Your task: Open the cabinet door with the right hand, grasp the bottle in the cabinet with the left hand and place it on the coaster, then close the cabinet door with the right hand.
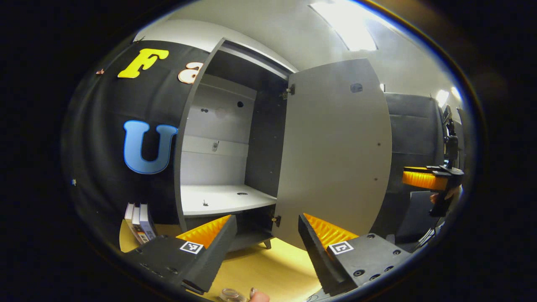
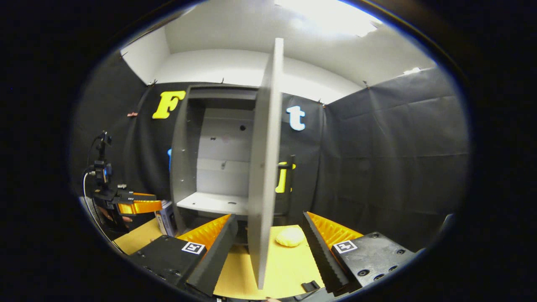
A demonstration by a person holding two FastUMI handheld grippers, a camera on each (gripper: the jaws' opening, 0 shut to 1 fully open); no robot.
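Right gripper view: cabinet door (image 2: pixel 265 167) swung wide, edge-on between right gripper (image 2: pixel 268 247) fingers, jaws spread, not pinching yet, lined up for closing probably. Left gripper (image 1: pixel 268 247) gaping, empty, facing bare shelf (image 1: pixel 222 200). Bottle cap (image 1: pixel 259 296) peeking at 6 o'clock, likely already out.

Cabinet (image 1: pixel 218 138): dark grey carcass, pale grey back panel and pale shelf. Cabinet door (image 1: pixel 335 151): plain mid-grey face, unpatterned, marked by a few small dark dots; seen edge-on in the right gripper view it is the same grey. Bench (image 1: pixel 272 268): yellow-tan, uniform. Books (image 1: pixel 140 222) beside the cabinet: white and blue-grey spines. Small lump (image 2: pixel 289 237) on the bench: pale yellow. Booth wall (image 2: pixel 390 159): black cloth. Ceiling (image 2: pixel 235 29): white.
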